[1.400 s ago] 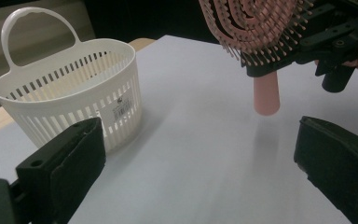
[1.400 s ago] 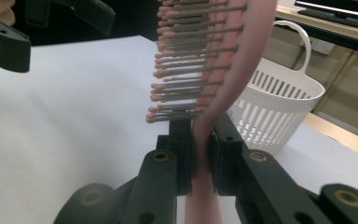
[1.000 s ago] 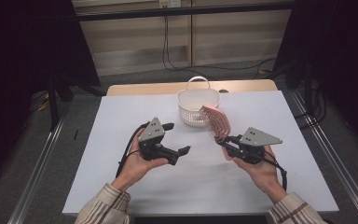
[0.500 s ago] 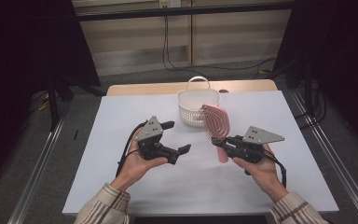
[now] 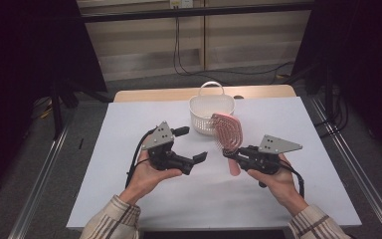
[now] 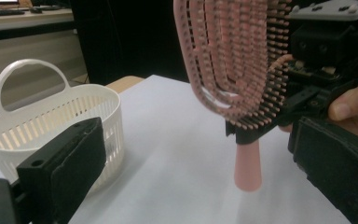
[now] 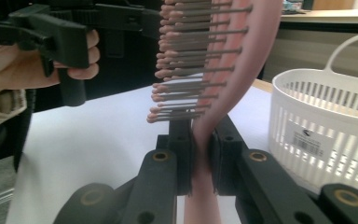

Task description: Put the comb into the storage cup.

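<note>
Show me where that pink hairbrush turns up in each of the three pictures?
High view: the pink hairbrush stands upright at centre, held by the right gripper, just in front of the white basket.
Left gripper view: the hairbrush rises at centre right, bristles facing the camera.
Right gripper view: the hairbrush is seen edge-on at centre, its neck clamped between the jaws.
Shared landmark: the white basket.

Your left gripper's own jaws rise from the lower left and lower right corners of the frame, standing wide apart with nothing between them. In the upper middle, the pink brush (image 6: pixel 235 65) stands upright with its bristles facing you and its handle pointing down above the white tabletop (image 6: pixel 168 140). At the right, your right gripper (image 6: pixel 261 128) clamps the brush just under its head. The white basket (image 6: pixel 56 112) sits at the left.
</note>
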`<state>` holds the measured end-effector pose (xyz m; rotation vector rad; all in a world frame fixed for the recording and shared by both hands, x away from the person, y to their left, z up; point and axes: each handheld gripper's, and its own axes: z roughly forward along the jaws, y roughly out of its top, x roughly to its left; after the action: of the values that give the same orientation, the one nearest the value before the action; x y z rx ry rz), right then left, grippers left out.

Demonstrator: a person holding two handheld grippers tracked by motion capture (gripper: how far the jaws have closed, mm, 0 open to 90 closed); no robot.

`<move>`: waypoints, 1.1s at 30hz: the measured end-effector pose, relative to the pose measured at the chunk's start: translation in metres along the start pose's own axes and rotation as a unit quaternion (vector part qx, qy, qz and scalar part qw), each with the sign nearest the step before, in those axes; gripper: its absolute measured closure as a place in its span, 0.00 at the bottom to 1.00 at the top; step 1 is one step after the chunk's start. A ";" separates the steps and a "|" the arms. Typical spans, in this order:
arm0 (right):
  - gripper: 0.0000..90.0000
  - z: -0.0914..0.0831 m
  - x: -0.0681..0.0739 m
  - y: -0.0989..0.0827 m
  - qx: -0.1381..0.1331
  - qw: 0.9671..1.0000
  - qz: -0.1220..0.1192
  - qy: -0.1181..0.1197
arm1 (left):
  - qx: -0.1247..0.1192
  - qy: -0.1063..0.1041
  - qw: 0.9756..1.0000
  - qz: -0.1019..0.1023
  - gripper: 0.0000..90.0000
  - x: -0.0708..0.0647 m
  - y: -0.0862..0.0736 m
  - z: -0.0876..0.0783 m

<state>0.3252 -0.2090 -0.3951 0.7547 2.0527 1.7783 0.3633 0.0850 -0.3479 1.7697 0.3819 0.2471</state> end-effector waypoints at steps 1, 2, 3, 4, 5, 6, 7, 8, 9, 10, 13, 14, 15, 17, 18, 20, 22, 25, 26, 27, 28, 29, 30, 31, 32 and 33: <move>0.91 0.000 0.000 0.000 -0.002 1.000 -0.001 0.007 | -0.001 -0.002 1.000 0.001 0.03 0.000 0.001 0.001; 0.91 0.001 0.001 0.000 -0.004 1.000 -0.001 0.012 | -0.004 -0.004 1.000 0.001 0.03 -0.001 0.002 0.002; 0.91 0.002 0.001 0.000 -0.008 1.000 0.000 0.020 | -0.008 -0.009 1.000 -0.001 0.02 -0.003 0.003 0.004; 0.91 0.002 0.002 0.000 -0.009 1.000 -0.001 0.024 | -0.009 -0.017 1.000 0.003 0.02 -0.003 0.004 0.007; 0.91 0.003 0.002 0.000 -0.009 1.000 0.000 0.027 | -0.007 -0.020 1.000 0.008 0.02 -0.004 0.005 0.009; 0.91 0.004 0.002 0.000 -0.008 1.000 0.002 0.030 | -0.006 -0.026 1.000 0.008 0.02 -0.005 0.006 0.010; 0.91 0.004 0.002 0.000 -0.009 0.999 0.002 0.032 | -0.008 -0.031 0.999 0.009 0.02 -0.006 0.007 0.012; 0.91 0.005 0.002 -0.001 -0.008 0.999 0.003 0.035 | -0.008 -0.033 0.999 0.013 0.02 -0.007 0.008 0.013; 0.91 0.005 0.002 -0.001 -0.009 0.999 0.003 0.037 | -0.007 -0.035 0.999 0.014 0.02 -0.008 0.009 0.014; 0.91 0.005 0.001 -0.001 -0.010 0.999 0.003 0.040 | -0.008 -0.039 0.999 0.013 0.03 -0.008 0.009 0.014; 0.91 0.004 0.001 -0.001 -0.015 0.999 0.004 0.050 | -0.014 -0.036 0.999 0.017 0.03 -0.005 0.012 0.014; 0.91 0.004 0.001 -0.001 -0.016 0.999 0.003 0.050 | -0.017 -0.039 0.999 0.014 0.03 -0.004 0.013 0.015; 0.91 0.005 0.000 -0.001 -0.013 0.999 0.003 0.052 | -0.018 -0.041 0.999 0.013 0.03 -0.003 0.015 0.015; 0.91 0.005 0.000 -0.001 -0.011 0.998 0.006 0.055 | -0.024 -0.044 0.999 0.016 0.03 -0.003 0.018 0.017; 0.91 0.006 0.000 -0.002 -0.011 0.998 0.006 0.058 | -0.025 -0.044 0.999 0.019 0.03 -0.003 0.020 0.018; 0.91 0.006 0.000 -0.002 -0.012 0.998 0.006 0.064 | -0.028 -0.050 0.998 0.021 0.03 -0.003 0.023 0.020; 0.91 0.007 0.001 -0.002 -0.011 0.998 0.003 0.068 | -0.031 -0.050 0.998 0.023 0.03 -0.003 0.026 0.022; 0.91 0.008 0.001 -0.002 -0.010 0.997 0.004 0.072 | -0.032 -0.054 0.998 0.027 0.03 -0.005 0.029 0.026; 0.91 0.008 0.001 -0.002 -0.010 0.997 0.006 0.074 | -0.033 -0.058 0.997 0.028 0.04 -0.005 0.030 0.026; 0.91 0.008 0.001 -0.003 -0.011 0.997 0.006 0.074 | -0.035 -0.061 0.997 0.026 0.04 -0.005 0.030 0.027; 0.91 0.008 0.001 -0.003 -0.011 0.997 0.005 0.075 | -0.038 -0.063 0.997 0.025 0.03 -0.005 0.029 0.028; 0.91 0.008 0.001 -0.003 -0.011 0.997 0.005 0.078 | -0.040 -0.069 0.997 0.023 0.03 -0.005 0.028 0.029; 0.91 0.008 0.001 -0.003 -0.011 0.997 0.006 0.079 | -0.030 -0.079 0.996 0.027 0.03 -0.005 0.028 0.030; 0.91 0.009 0.002 -0.003 -0.012 0.997 0.006 0.082 | -0.022 -0.087 0.995 0.035 0.03 -0.006 0.028 0.030; 0.91 0.009 0.002 -0.004 -0.011 0.996 0.004 0.085 | -0.022 -0.087 0.995 0.039 0.02 -0.007 0.027 0.030; 0.91 0.010 0.003 -0.004 -0.011 0.996 0.005 0.085 | -0.022 -0.088 0.995 0.040 0.02 -0.006 0.027 0.031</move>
<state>0.3277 -0.1999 -0.4005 0.6271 2.1353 1.9279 0.3719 0.0493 -0.3282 1.7508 0.1777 0.1536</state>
